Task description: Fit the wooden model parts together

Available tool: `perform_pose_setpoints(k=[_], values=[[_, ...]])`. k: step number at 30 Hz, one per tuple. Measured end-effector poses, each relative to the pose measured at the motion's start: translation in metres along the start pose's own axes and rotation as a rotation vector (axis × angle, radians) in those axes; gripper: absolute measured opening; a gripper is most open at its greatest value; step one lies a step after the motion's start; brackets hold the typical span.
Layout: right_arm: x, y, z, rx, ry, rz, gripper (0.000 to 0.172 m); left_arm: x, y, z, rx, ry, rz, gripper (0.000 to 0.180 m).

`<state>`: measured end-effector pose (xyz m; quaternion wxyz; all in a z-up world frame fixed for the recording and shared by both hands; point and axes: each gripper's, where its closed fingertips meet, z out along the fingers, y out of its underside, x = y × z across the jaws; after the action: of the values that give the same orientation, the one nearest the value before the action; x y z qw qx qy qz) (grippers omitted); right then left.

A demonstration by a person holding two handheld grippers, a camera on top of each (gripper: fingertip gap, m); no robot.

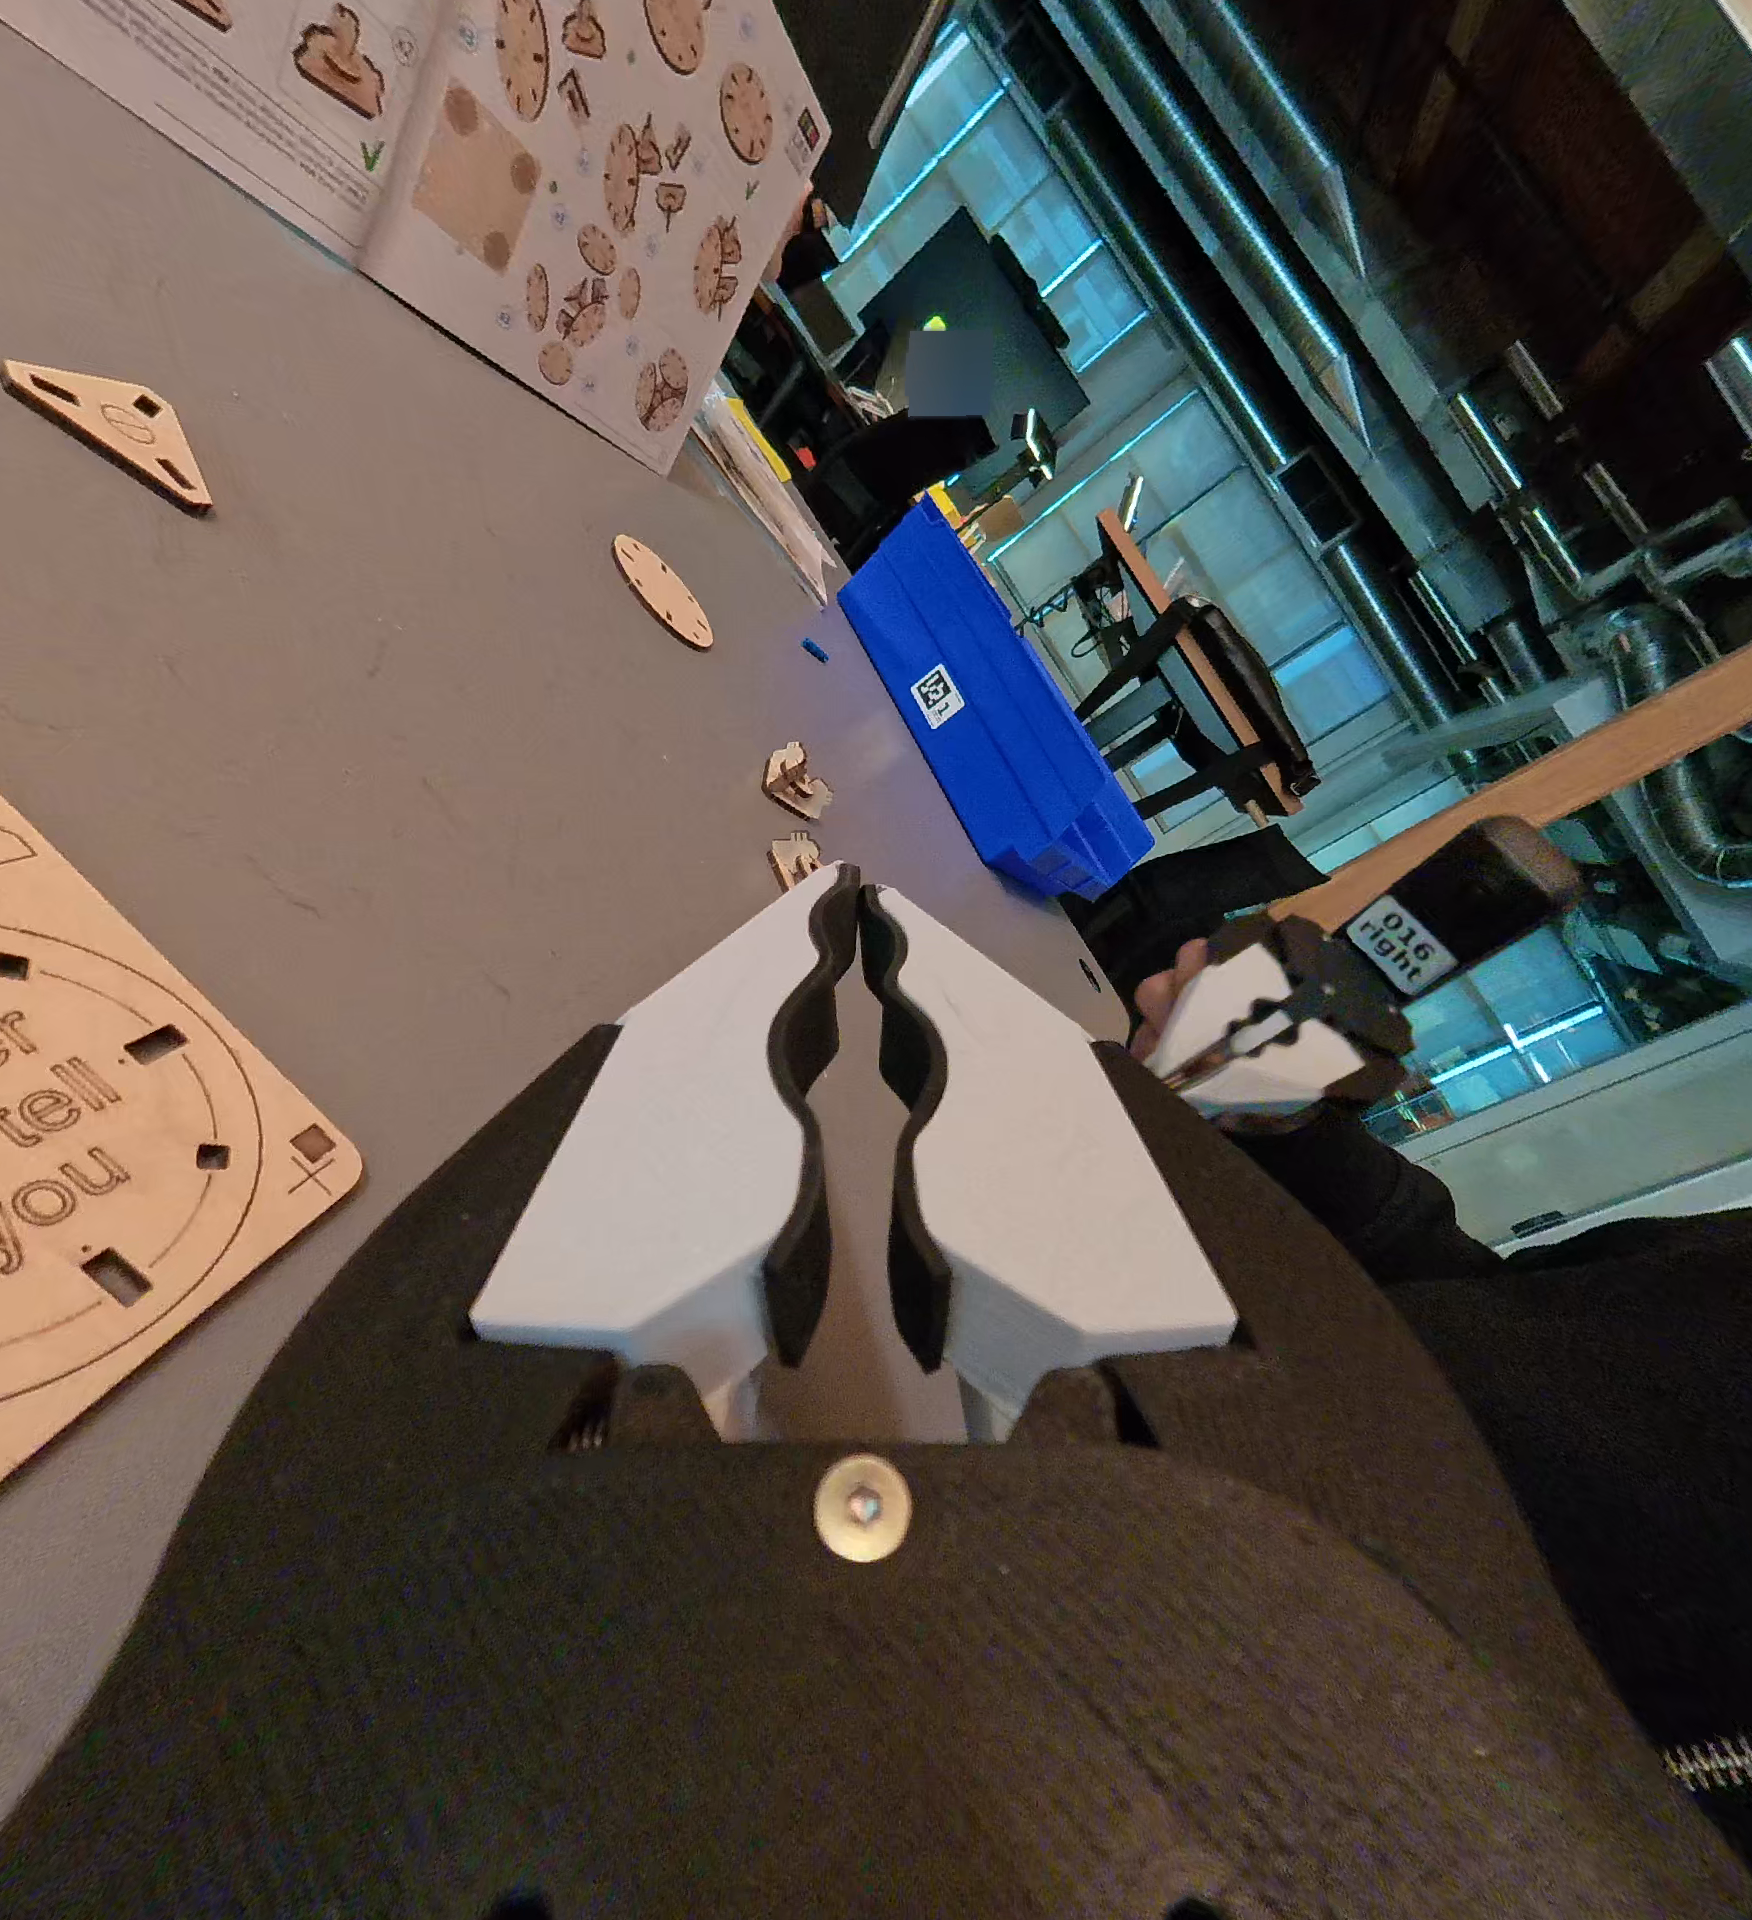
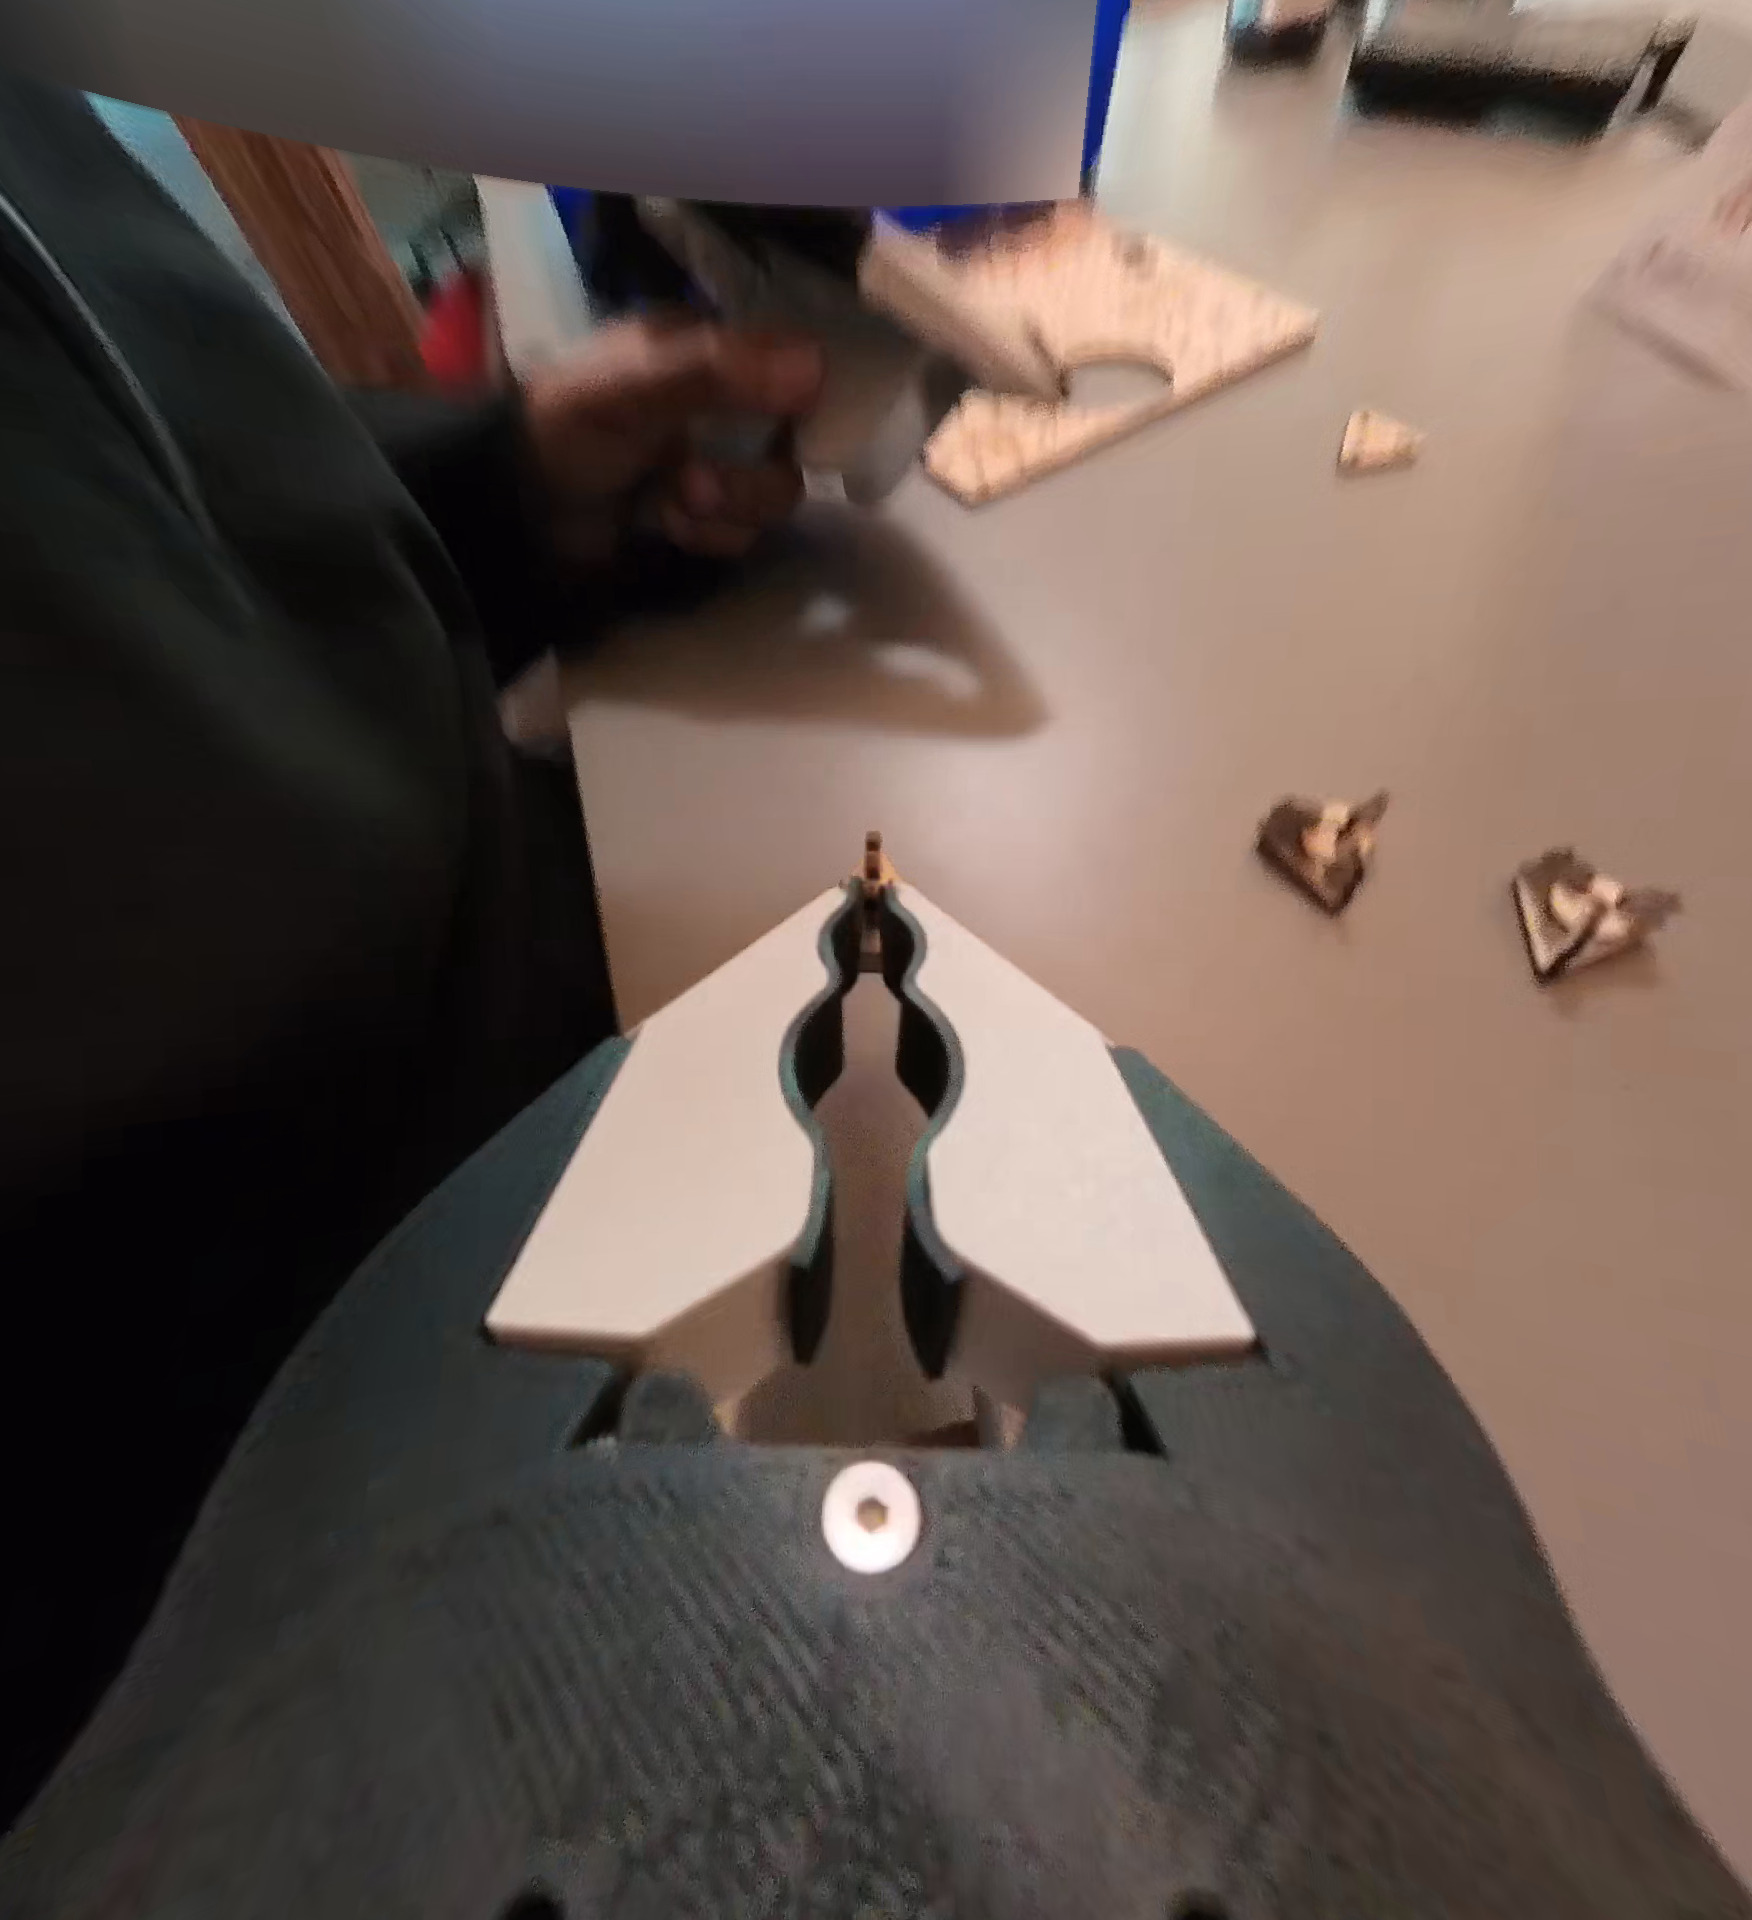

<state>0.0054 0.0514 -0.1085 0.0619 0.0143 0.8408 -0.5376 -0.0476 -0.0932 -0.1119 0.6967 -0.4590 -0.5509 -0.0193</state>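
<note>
The right wrist view is blurring, so the thin wooden piece (image 2: 873,883) that the right gripper (image 2: 873,914) is pinching at its very tips is hard to identify; only a sliver is poking out ahead of the pads. The left gripper (image 1: 856,894) is clenching on nothing above the grey table (image 1: 384,675). Two small wooden assemblies (image 1: 797,781) (image 1: 794,860) are lying just ahead of its tips, the nearer partly hidden. One wooden disc (image 1: 662,590) and one triangular plate (image 1: 108,431) are sitting farther ahead to its left. The engraved wooden sheet (image 1: 72,1143) is being cropped at the left edge.
</note>
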Motion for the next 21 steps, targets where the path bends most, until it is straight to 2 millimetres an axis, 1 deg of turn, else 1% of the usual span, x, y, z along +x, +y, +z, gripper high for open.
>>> perform_pose_setpoints(k=[2, 4, 6, 8, 10, 14, 18, 21], values=[[-0.008, -0.033, -0.014, 0.202, -0.081, 0.055, 0.001, 0.001, 0.0, 0.0, 0.0, 0.003, 0.0, 0.0], [-0.021, -0.061, -0.034, 0.394, -0.216, 0.12, 0.0, 0.001, 0.0, 0.0, -0.001, 0.006, 0.0, 0.0], [-0.032, -0.081, -0.055, 0.535, -0.372, 0.18, 0.0, 0.002, 0.0, 0.0, 0.0, 0.011, 0.0, 0.0], [-0.037, -0.091, -0.066, 0.605, -0.452, 0.203, 0.0, 0.002, 0.0, 0.0, 0.001, 0.013, -0.001, 0.0], [-0.04, -0.092, -0.067, 0.605, -0.476, 0.199, 0.0, 0.002, 0.0, 0.0, 0.0, 0.013, -0.002, 0.0], [-0.047, -0.087, -0.061, 0.563, -0.508, 0.189, 0.0, 0.002, 0.0, 0.0, -0.001, 0.013, -0.002, 0.0], [-0.062, -0.073, -0.043, 0.416, -0.538, 0.149, 0.0, 0.002, 0.0, 0.0, -0.001, 0.014, -0.003, 0.0], [-0.069, -0.073, -0.037, 0.37, -0.561, 0.125, 0.001, 0.002, 0.0, 0.0, -0.002, 0.015, -0.004, 0.0]])
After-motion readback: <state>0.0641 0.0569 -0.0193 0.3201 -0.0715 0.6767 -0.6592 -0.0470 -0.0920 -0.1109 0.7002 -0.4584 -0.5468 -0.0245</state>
